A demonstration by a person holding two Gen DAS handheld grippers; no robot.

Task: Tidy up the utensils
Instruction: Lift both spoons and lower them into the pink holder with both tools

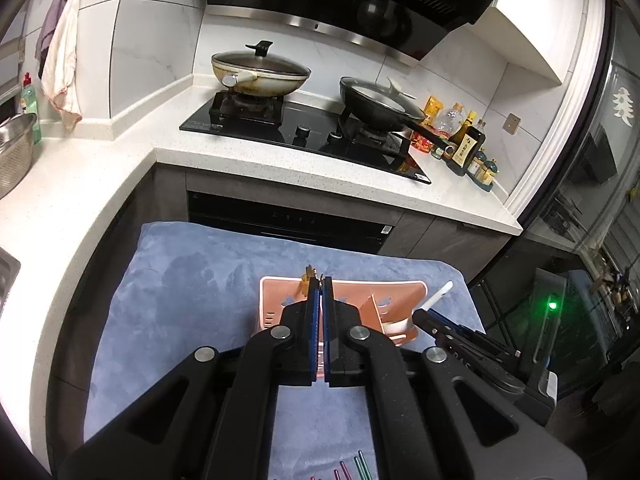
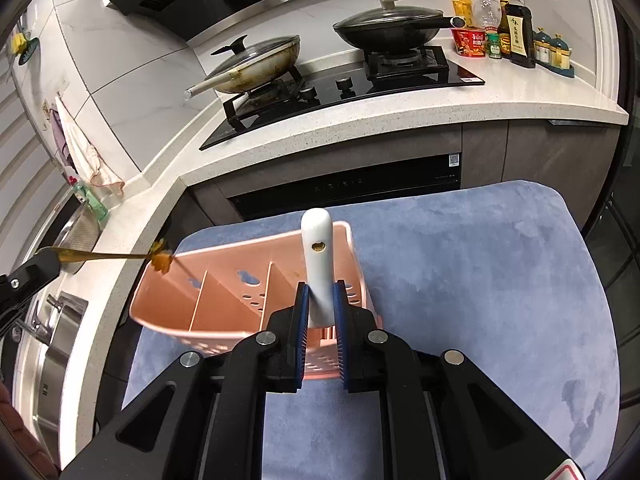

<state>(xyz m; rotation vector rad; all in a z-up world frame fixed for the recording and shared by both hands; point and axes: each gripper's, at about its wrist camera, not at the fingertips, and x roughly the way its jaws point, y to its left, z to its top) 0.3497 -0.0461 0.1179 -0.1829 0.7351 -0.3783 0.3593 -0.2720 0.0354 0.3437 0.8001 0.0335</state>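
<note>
A pink utensil holder (image 1: 400, 296) (image 2: 240, 300) with divided compartments stands on a blue towel (image 1: 180, 300) (image 2: 460, 280). My left gripper (image 1: 321, 284) is shut on a thin amber utensil (image 1: 310, 274) with an ornamental end (image 2: 162, 260), held over the holder's left compartment. My right gripper (image 2: 319, 296) is shut on a white spoon's handle (image 2: 317, 256), over the holder's right compartment; the spoon (image 1: 438, 296) and right gripper (image 1: 424, 318) also show in the left wrist view. The spoon's bowl is hidden.
Several coloured metal straws (image 1: 352, 468) lie on the towel's near edge. Behind is a white counter (image 1: 280, 152) with a stove, two lidded pans (image 1: 260, 72) (image 2: 392, 28), sauce bottles (image 2: 516, 28), a steel colander (image 1: 14, 148) and a sink (image 2: 52, 340).
</note>
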